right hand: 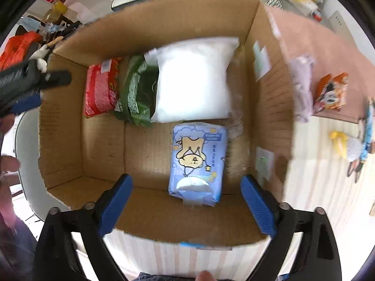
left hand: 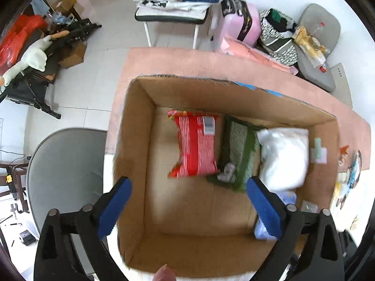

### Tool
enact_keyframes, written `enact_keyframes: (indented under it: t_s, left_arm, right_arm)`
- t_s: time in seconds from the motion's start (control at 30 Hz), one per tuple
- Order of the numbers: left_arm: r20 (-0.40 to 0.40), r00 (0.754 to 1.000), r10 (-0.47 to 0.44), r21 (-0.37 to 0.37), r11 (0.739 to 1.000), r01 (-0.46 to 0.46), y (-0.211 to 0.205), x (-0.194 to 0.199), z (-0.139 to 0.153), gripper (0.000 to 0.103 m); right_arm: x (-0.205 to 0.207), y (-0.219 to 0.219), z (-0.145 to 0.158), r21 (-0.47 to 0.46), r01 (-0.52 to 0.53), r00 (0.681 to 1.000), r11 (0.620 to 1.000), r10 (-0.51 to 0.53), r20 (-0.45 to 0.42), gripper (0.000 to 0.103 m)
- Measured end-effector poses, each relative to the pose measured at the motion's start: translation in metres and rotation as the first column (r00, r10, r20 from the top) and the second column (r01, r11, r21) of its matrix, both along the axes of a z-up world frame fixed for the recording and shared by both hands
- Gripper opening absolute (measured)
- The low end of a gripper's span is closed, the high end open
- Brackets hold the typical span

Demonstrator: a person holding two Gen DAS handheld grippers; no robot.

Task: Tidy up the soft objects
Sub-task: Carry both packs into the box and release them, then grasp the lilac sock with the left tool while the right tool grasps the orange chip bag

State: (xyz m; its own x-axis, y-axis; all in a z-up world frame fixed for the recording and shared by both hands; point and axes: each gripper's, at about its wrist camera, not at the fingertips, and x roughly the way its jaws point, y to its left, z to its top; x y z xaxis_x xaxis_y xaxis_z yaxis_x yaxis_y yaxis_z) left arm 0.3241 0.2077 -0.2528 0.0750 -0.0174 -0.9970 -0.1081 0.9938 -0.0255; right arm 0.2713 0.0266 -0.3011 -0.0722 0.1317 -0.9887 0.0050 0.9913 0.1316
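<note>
An open cardboard box [left hand: 133, 140] [right hand: 58, 117] holds a red packet [left hand: 195, 145] [right hand: 100, 89], a green packet [left hand: 239, 154] [right hand: 138, 93], a white soft pack [left hand: 284, 157] [right hand: 194, 79] and a light blue tissue pack with a cartoon bear [right hand: 199, 161], partly seen in the left wrist view [left hand: 288, 197]. My left gripper [left hand: 187, 207] is open and empty above the box's near left part. My right gripper [right hand: 187, 207] is open and empty above the near rim, just in front of the blue pack. The left gripper shows at the box's left edge in the right wrist view [right hand: 30, 89].
The box stands on a table with a pink cloth [left hand: 187, 63] [right hand: 316, 53]. Small packets and toys [right hand: 330, 93] [left hand: 346, 175] lie right of the box. A grey chair [left hand: 65, 175] stands at the left. A laden stool [left hand: 173, 16], pink suitcase [left hand: 243, 23] and bags stand beyond.
</note>
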Motion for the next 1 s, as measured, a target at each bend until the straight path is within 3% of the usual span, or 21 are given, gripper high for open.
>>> enact_keyframes:
  t_s: [0.17, 0.4, 0.5, 0.8, 1.0]
  left_arm:
    - [0.073, 0.997, 0.022, 0.007, 1.000, -0.023, 0.001, -0.041, 0.031, 0.101]
    - [0.145, 0.989, 0.021, 0.043, 0.999, -0.027, -0.010, -0.088, 0.064, 0.101]
    - [0.166, 0.986, 0.025, 0.026, 0.999, -0.030, -0.013, -0.107, 0.076, 0.102]
    - [0.197, 0.980, 0.025, 0.030, 0.999, -0.032, -0.026, -0.143, 0.099, 0.102]
    - [0.254, 0.965, -0.066, 0.115, 0.993, 0.038, -0.069, -0.141, 0.125, 0.102]
  right_arm:
    - [-0.007, -0.010, 0.042, -0.060, -0.010, 0.996, 0.998, 0.015, 0.084, 0.103]
    - [-0.034, -0.019, 0.092, -0.069, 0.001, 0.985, 0.998, 0.011, 0.173, 0.103]
    - [-0.048, -0.021, 0.107, -0.059, 0.005, 0.980, 0.998, 0.006, 0.200, 0.103]
    - [-0.081, -0.027, 0.138, -0.025, -0.010, 0.970, 1.000, 0.016, 0.244, 0.103]
    - [-0.085, -0.055, 0.146, 0.031, 0.030, 0.969, 0.999, -0.037, 0.245, 0.103]
